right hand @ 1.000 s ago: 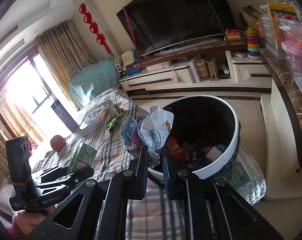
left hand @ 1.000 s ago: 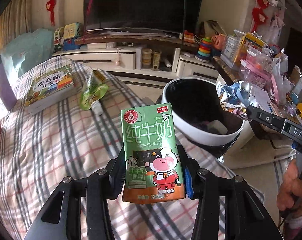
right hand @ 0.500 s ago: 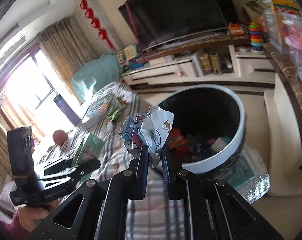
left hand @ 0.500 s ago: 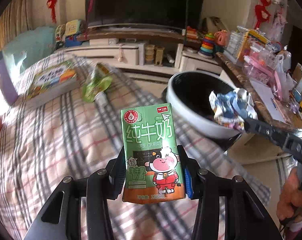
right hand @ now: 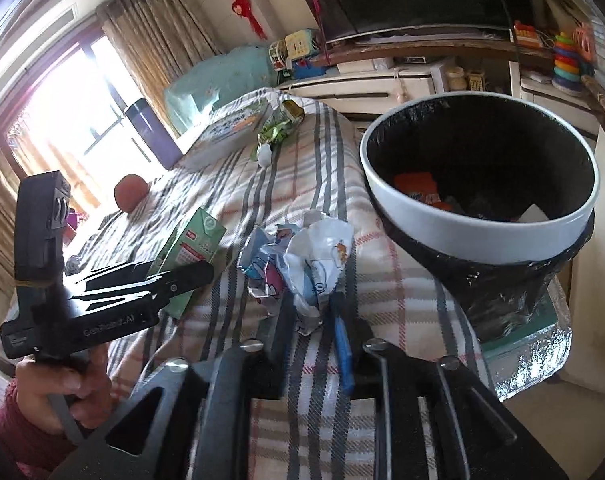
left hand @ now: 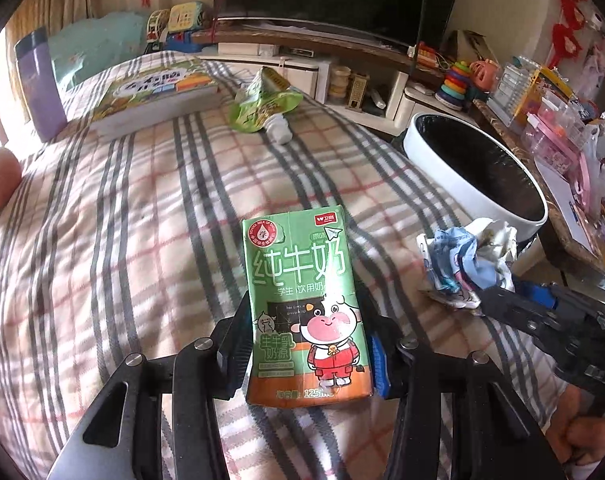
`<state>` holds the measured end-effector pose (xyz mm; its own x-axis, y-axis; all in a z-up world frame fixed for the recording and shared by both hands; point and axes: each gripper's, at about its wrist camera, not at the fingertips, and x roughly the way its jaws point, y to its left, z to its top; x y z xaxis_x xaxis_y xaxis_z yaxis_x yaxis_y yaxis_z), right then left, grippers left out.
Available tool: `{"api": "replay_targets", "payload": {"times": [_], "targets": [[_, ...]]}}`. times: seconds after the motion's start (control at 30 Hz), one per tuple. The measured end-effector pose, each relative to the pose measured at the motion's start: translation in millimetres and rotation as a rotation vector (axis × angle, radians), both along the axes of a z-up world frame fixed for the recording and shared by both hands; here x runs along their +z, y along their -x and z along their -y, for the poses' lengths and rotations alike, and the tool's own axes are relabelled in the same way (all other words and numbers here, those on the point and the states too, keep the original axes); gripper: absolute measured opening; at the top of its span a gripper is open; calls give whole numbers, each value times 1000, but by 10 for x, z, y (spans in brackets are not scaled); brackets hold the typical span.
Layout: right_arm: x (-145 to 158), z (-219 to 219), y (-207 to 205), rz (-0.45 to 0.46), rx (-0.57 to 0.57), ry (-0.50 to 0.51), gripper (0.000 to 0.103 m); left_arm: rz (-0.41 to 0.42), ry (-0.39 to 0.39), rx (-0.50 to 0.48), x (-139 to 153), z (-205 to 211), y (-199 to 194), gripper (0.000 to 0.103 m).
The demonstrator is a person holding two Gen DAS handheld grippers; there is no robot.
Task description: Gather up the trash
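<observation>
Both grippers loaded w/ trash, hovering over the plaid bed beside the bin; nothing dropped yet.

L gripper (left hand: pixel 308 354) jaws were clamped on the green rectangular milk carton w/ cartoon cow (left hand: pixel 302 304), held upright by its lower sides, above the plaid grey-and-red striped blanket (left hand: pixel 142 208). R gripper (right hand: pixel 314 316) jaws were pinched on the crumpled white-blue printed wrapper (right hand: pixel 302 264), low over the blanket, just short of the white-rimmed round bin w/ black liner (right hand: pixel 478 224). To do it well, IMO: carry each item fully past the rim before opening, R first since nearer, keep clear of L. L was level, pointing fwd; R angled toward the bin. Green spouted pouch (left hand: pixel 262 106) lay farther up the bed, prob. next.
</observation>
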<state>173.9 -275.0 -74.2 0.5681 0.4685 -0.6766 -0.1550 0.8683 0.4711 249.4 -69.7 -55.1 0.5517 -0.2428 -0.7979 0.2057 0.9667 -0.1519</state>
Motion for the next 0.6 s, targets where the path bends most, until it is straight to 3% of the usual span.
{"api": "replay_targets", "payload": {"times": [0.03,0.1,0.13,0.4,0.6], "targets": [[-6,14,8,-1,-2,-7,50,0,4,4,-10,-14,2,54],[13,54,32,9,-14,-25,67,9,3,13,-12,-41,21,60],[38,84,57,19,-24,-27,70,14,4,15,-18,-55,47,61],[116,-9,74,69,-46,26,70,51,-7,41,-91,-130,209,64],[104,-205,26,104,-73,115,70,56,14,54,-99,-193,212,53]]}}
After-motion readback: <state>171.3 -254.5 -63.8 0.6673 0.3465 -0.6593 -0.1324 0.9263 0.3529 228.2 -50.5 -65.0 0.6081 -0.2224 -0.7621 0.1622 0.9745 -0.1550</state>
